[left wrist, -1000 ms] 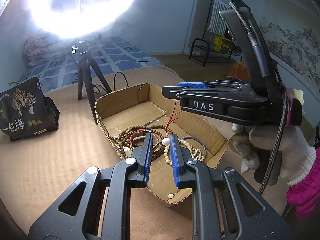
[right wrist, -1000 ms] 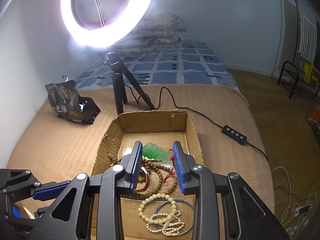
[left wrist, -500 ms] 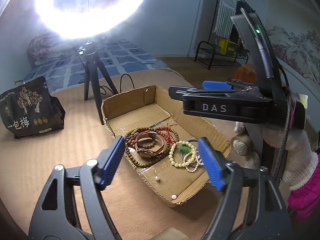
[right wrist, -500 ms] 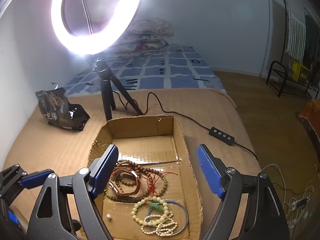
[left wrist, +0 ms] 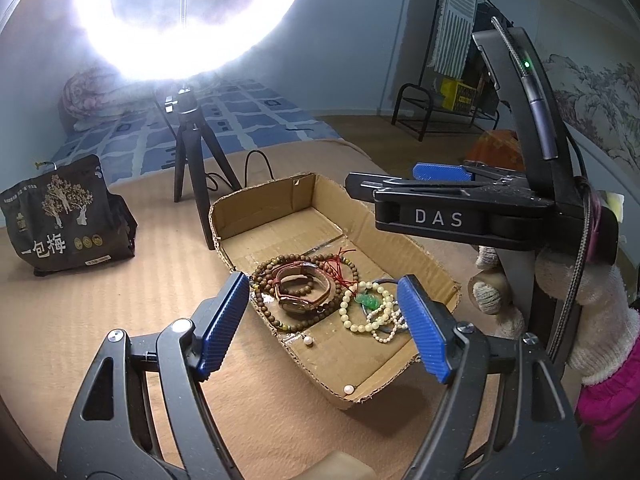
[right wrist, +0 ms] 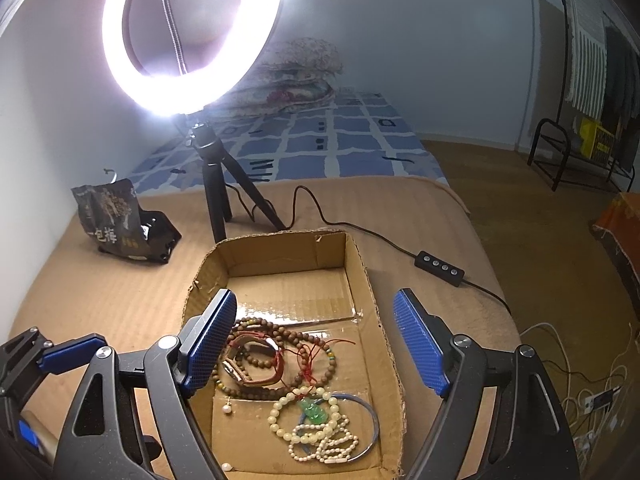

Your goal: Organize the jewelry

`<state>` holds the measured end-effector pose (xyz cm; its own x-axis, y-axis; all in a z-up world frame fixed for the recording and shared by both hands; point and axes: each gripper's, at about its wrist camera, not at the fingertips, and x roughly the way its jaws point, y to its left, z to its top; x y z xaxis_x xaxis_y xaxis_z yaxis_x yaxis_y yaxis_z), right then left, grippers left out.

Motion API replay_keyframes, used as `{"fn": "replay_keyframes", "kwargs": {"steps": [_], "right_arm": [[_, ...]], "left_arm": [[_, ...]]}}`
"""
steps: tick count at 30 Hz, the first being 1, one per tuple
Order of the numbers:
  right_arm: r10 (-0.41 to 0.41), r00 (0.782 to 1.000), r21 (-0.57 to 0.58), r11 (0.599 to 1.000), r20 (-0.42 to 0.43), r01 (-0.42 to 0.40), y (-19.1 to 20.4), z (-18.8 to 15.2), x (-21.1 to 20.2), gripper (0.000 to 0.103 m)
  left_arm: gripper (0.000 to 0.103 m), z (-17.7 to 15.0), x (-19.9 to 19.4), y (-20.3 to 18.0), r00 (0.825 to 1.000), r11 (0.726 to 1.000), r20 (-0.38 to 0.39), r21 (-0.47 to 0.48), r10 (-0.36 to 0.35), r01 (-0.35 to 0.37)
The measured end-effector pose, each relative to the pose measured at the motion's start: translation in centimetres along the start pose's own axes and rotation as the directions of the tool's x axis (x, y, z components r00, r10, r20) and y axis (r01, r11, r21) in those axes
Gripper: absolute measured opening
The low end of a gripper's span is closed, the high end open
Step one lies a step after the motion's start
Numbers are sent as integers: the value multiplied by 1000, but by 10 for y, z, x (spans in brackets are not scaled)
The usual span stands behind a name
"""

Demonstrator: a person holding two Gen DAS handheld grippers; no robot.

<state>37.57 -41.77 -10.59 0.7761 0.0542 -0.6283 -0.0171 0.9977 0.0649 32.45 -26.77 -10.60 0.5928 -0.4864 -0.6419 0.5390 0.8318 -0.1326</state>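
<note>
A shallow cardboard box (left wrist: 280, 208) (right wrist: 360, 264) lies on the tan bed cover and holds the jewelry. In it are brown wooden bead strands (left wrist: 268, 276) (right wrist: 288, 336), a leather-strap watch (left wrist: 304, 292) (right wrist: 248, 372), pale bead bracelets (left wrist: 372, 316) (right wrist: 316, 436), a green pendant (left wrist: 366, 301) (right wrist: 314, 410), a blue bangle (right wrist: 370, 408) and loose pearls (left wrist: 308, 341) (right wrist: 228, 410). My left gripper (left wrist: 324, 324) is open and empty above the box's near end. My right gripper (right wrist: 316, 344) is open and empty above the jewelry; it shows from the side in the left wrist view (left wrist: 440, 196).
A ring light on a black tripod (left wrist: 192, 152) (right wrist: 216, 184) stands just behind the box. A dark snack bag (left wrist: 64, 216) (right wrist: 120, 224) stands at the left. The light's cable and remote (right wrist: 440, 268) run off right. The bed's edge and floor cables (right wrist: 592, 396) lie right.
Both grippers opened wide and pulled back up from the box. The white pearl left my left gripper and the green pendant left my right; both lie in the box.
</note>
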Motion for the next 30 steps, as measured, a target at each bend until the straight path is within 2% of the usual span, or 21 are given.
{"fn": "replay_keyframes", "kwargs": {"steps": [14, 25, 30], "right_arm": [[-33, 998, -50, 998, 45, 35, 18, 10, -36, 81], [-53, 994, -87, 994, 98, 61, 41, 17, -93, 81], [-55, 991, -80, 995, 121, 65, 51, 18, -125, 81]], "left_arm": [[79, 9, -42, -3, 999, 1000, 54, 9, 9, -10], [79, 14, -108, -9, 992, 999, 125, 37, 24, -28], [87, 13, -143, -6, 987, 998, 158, 34, 37, -43]]}}
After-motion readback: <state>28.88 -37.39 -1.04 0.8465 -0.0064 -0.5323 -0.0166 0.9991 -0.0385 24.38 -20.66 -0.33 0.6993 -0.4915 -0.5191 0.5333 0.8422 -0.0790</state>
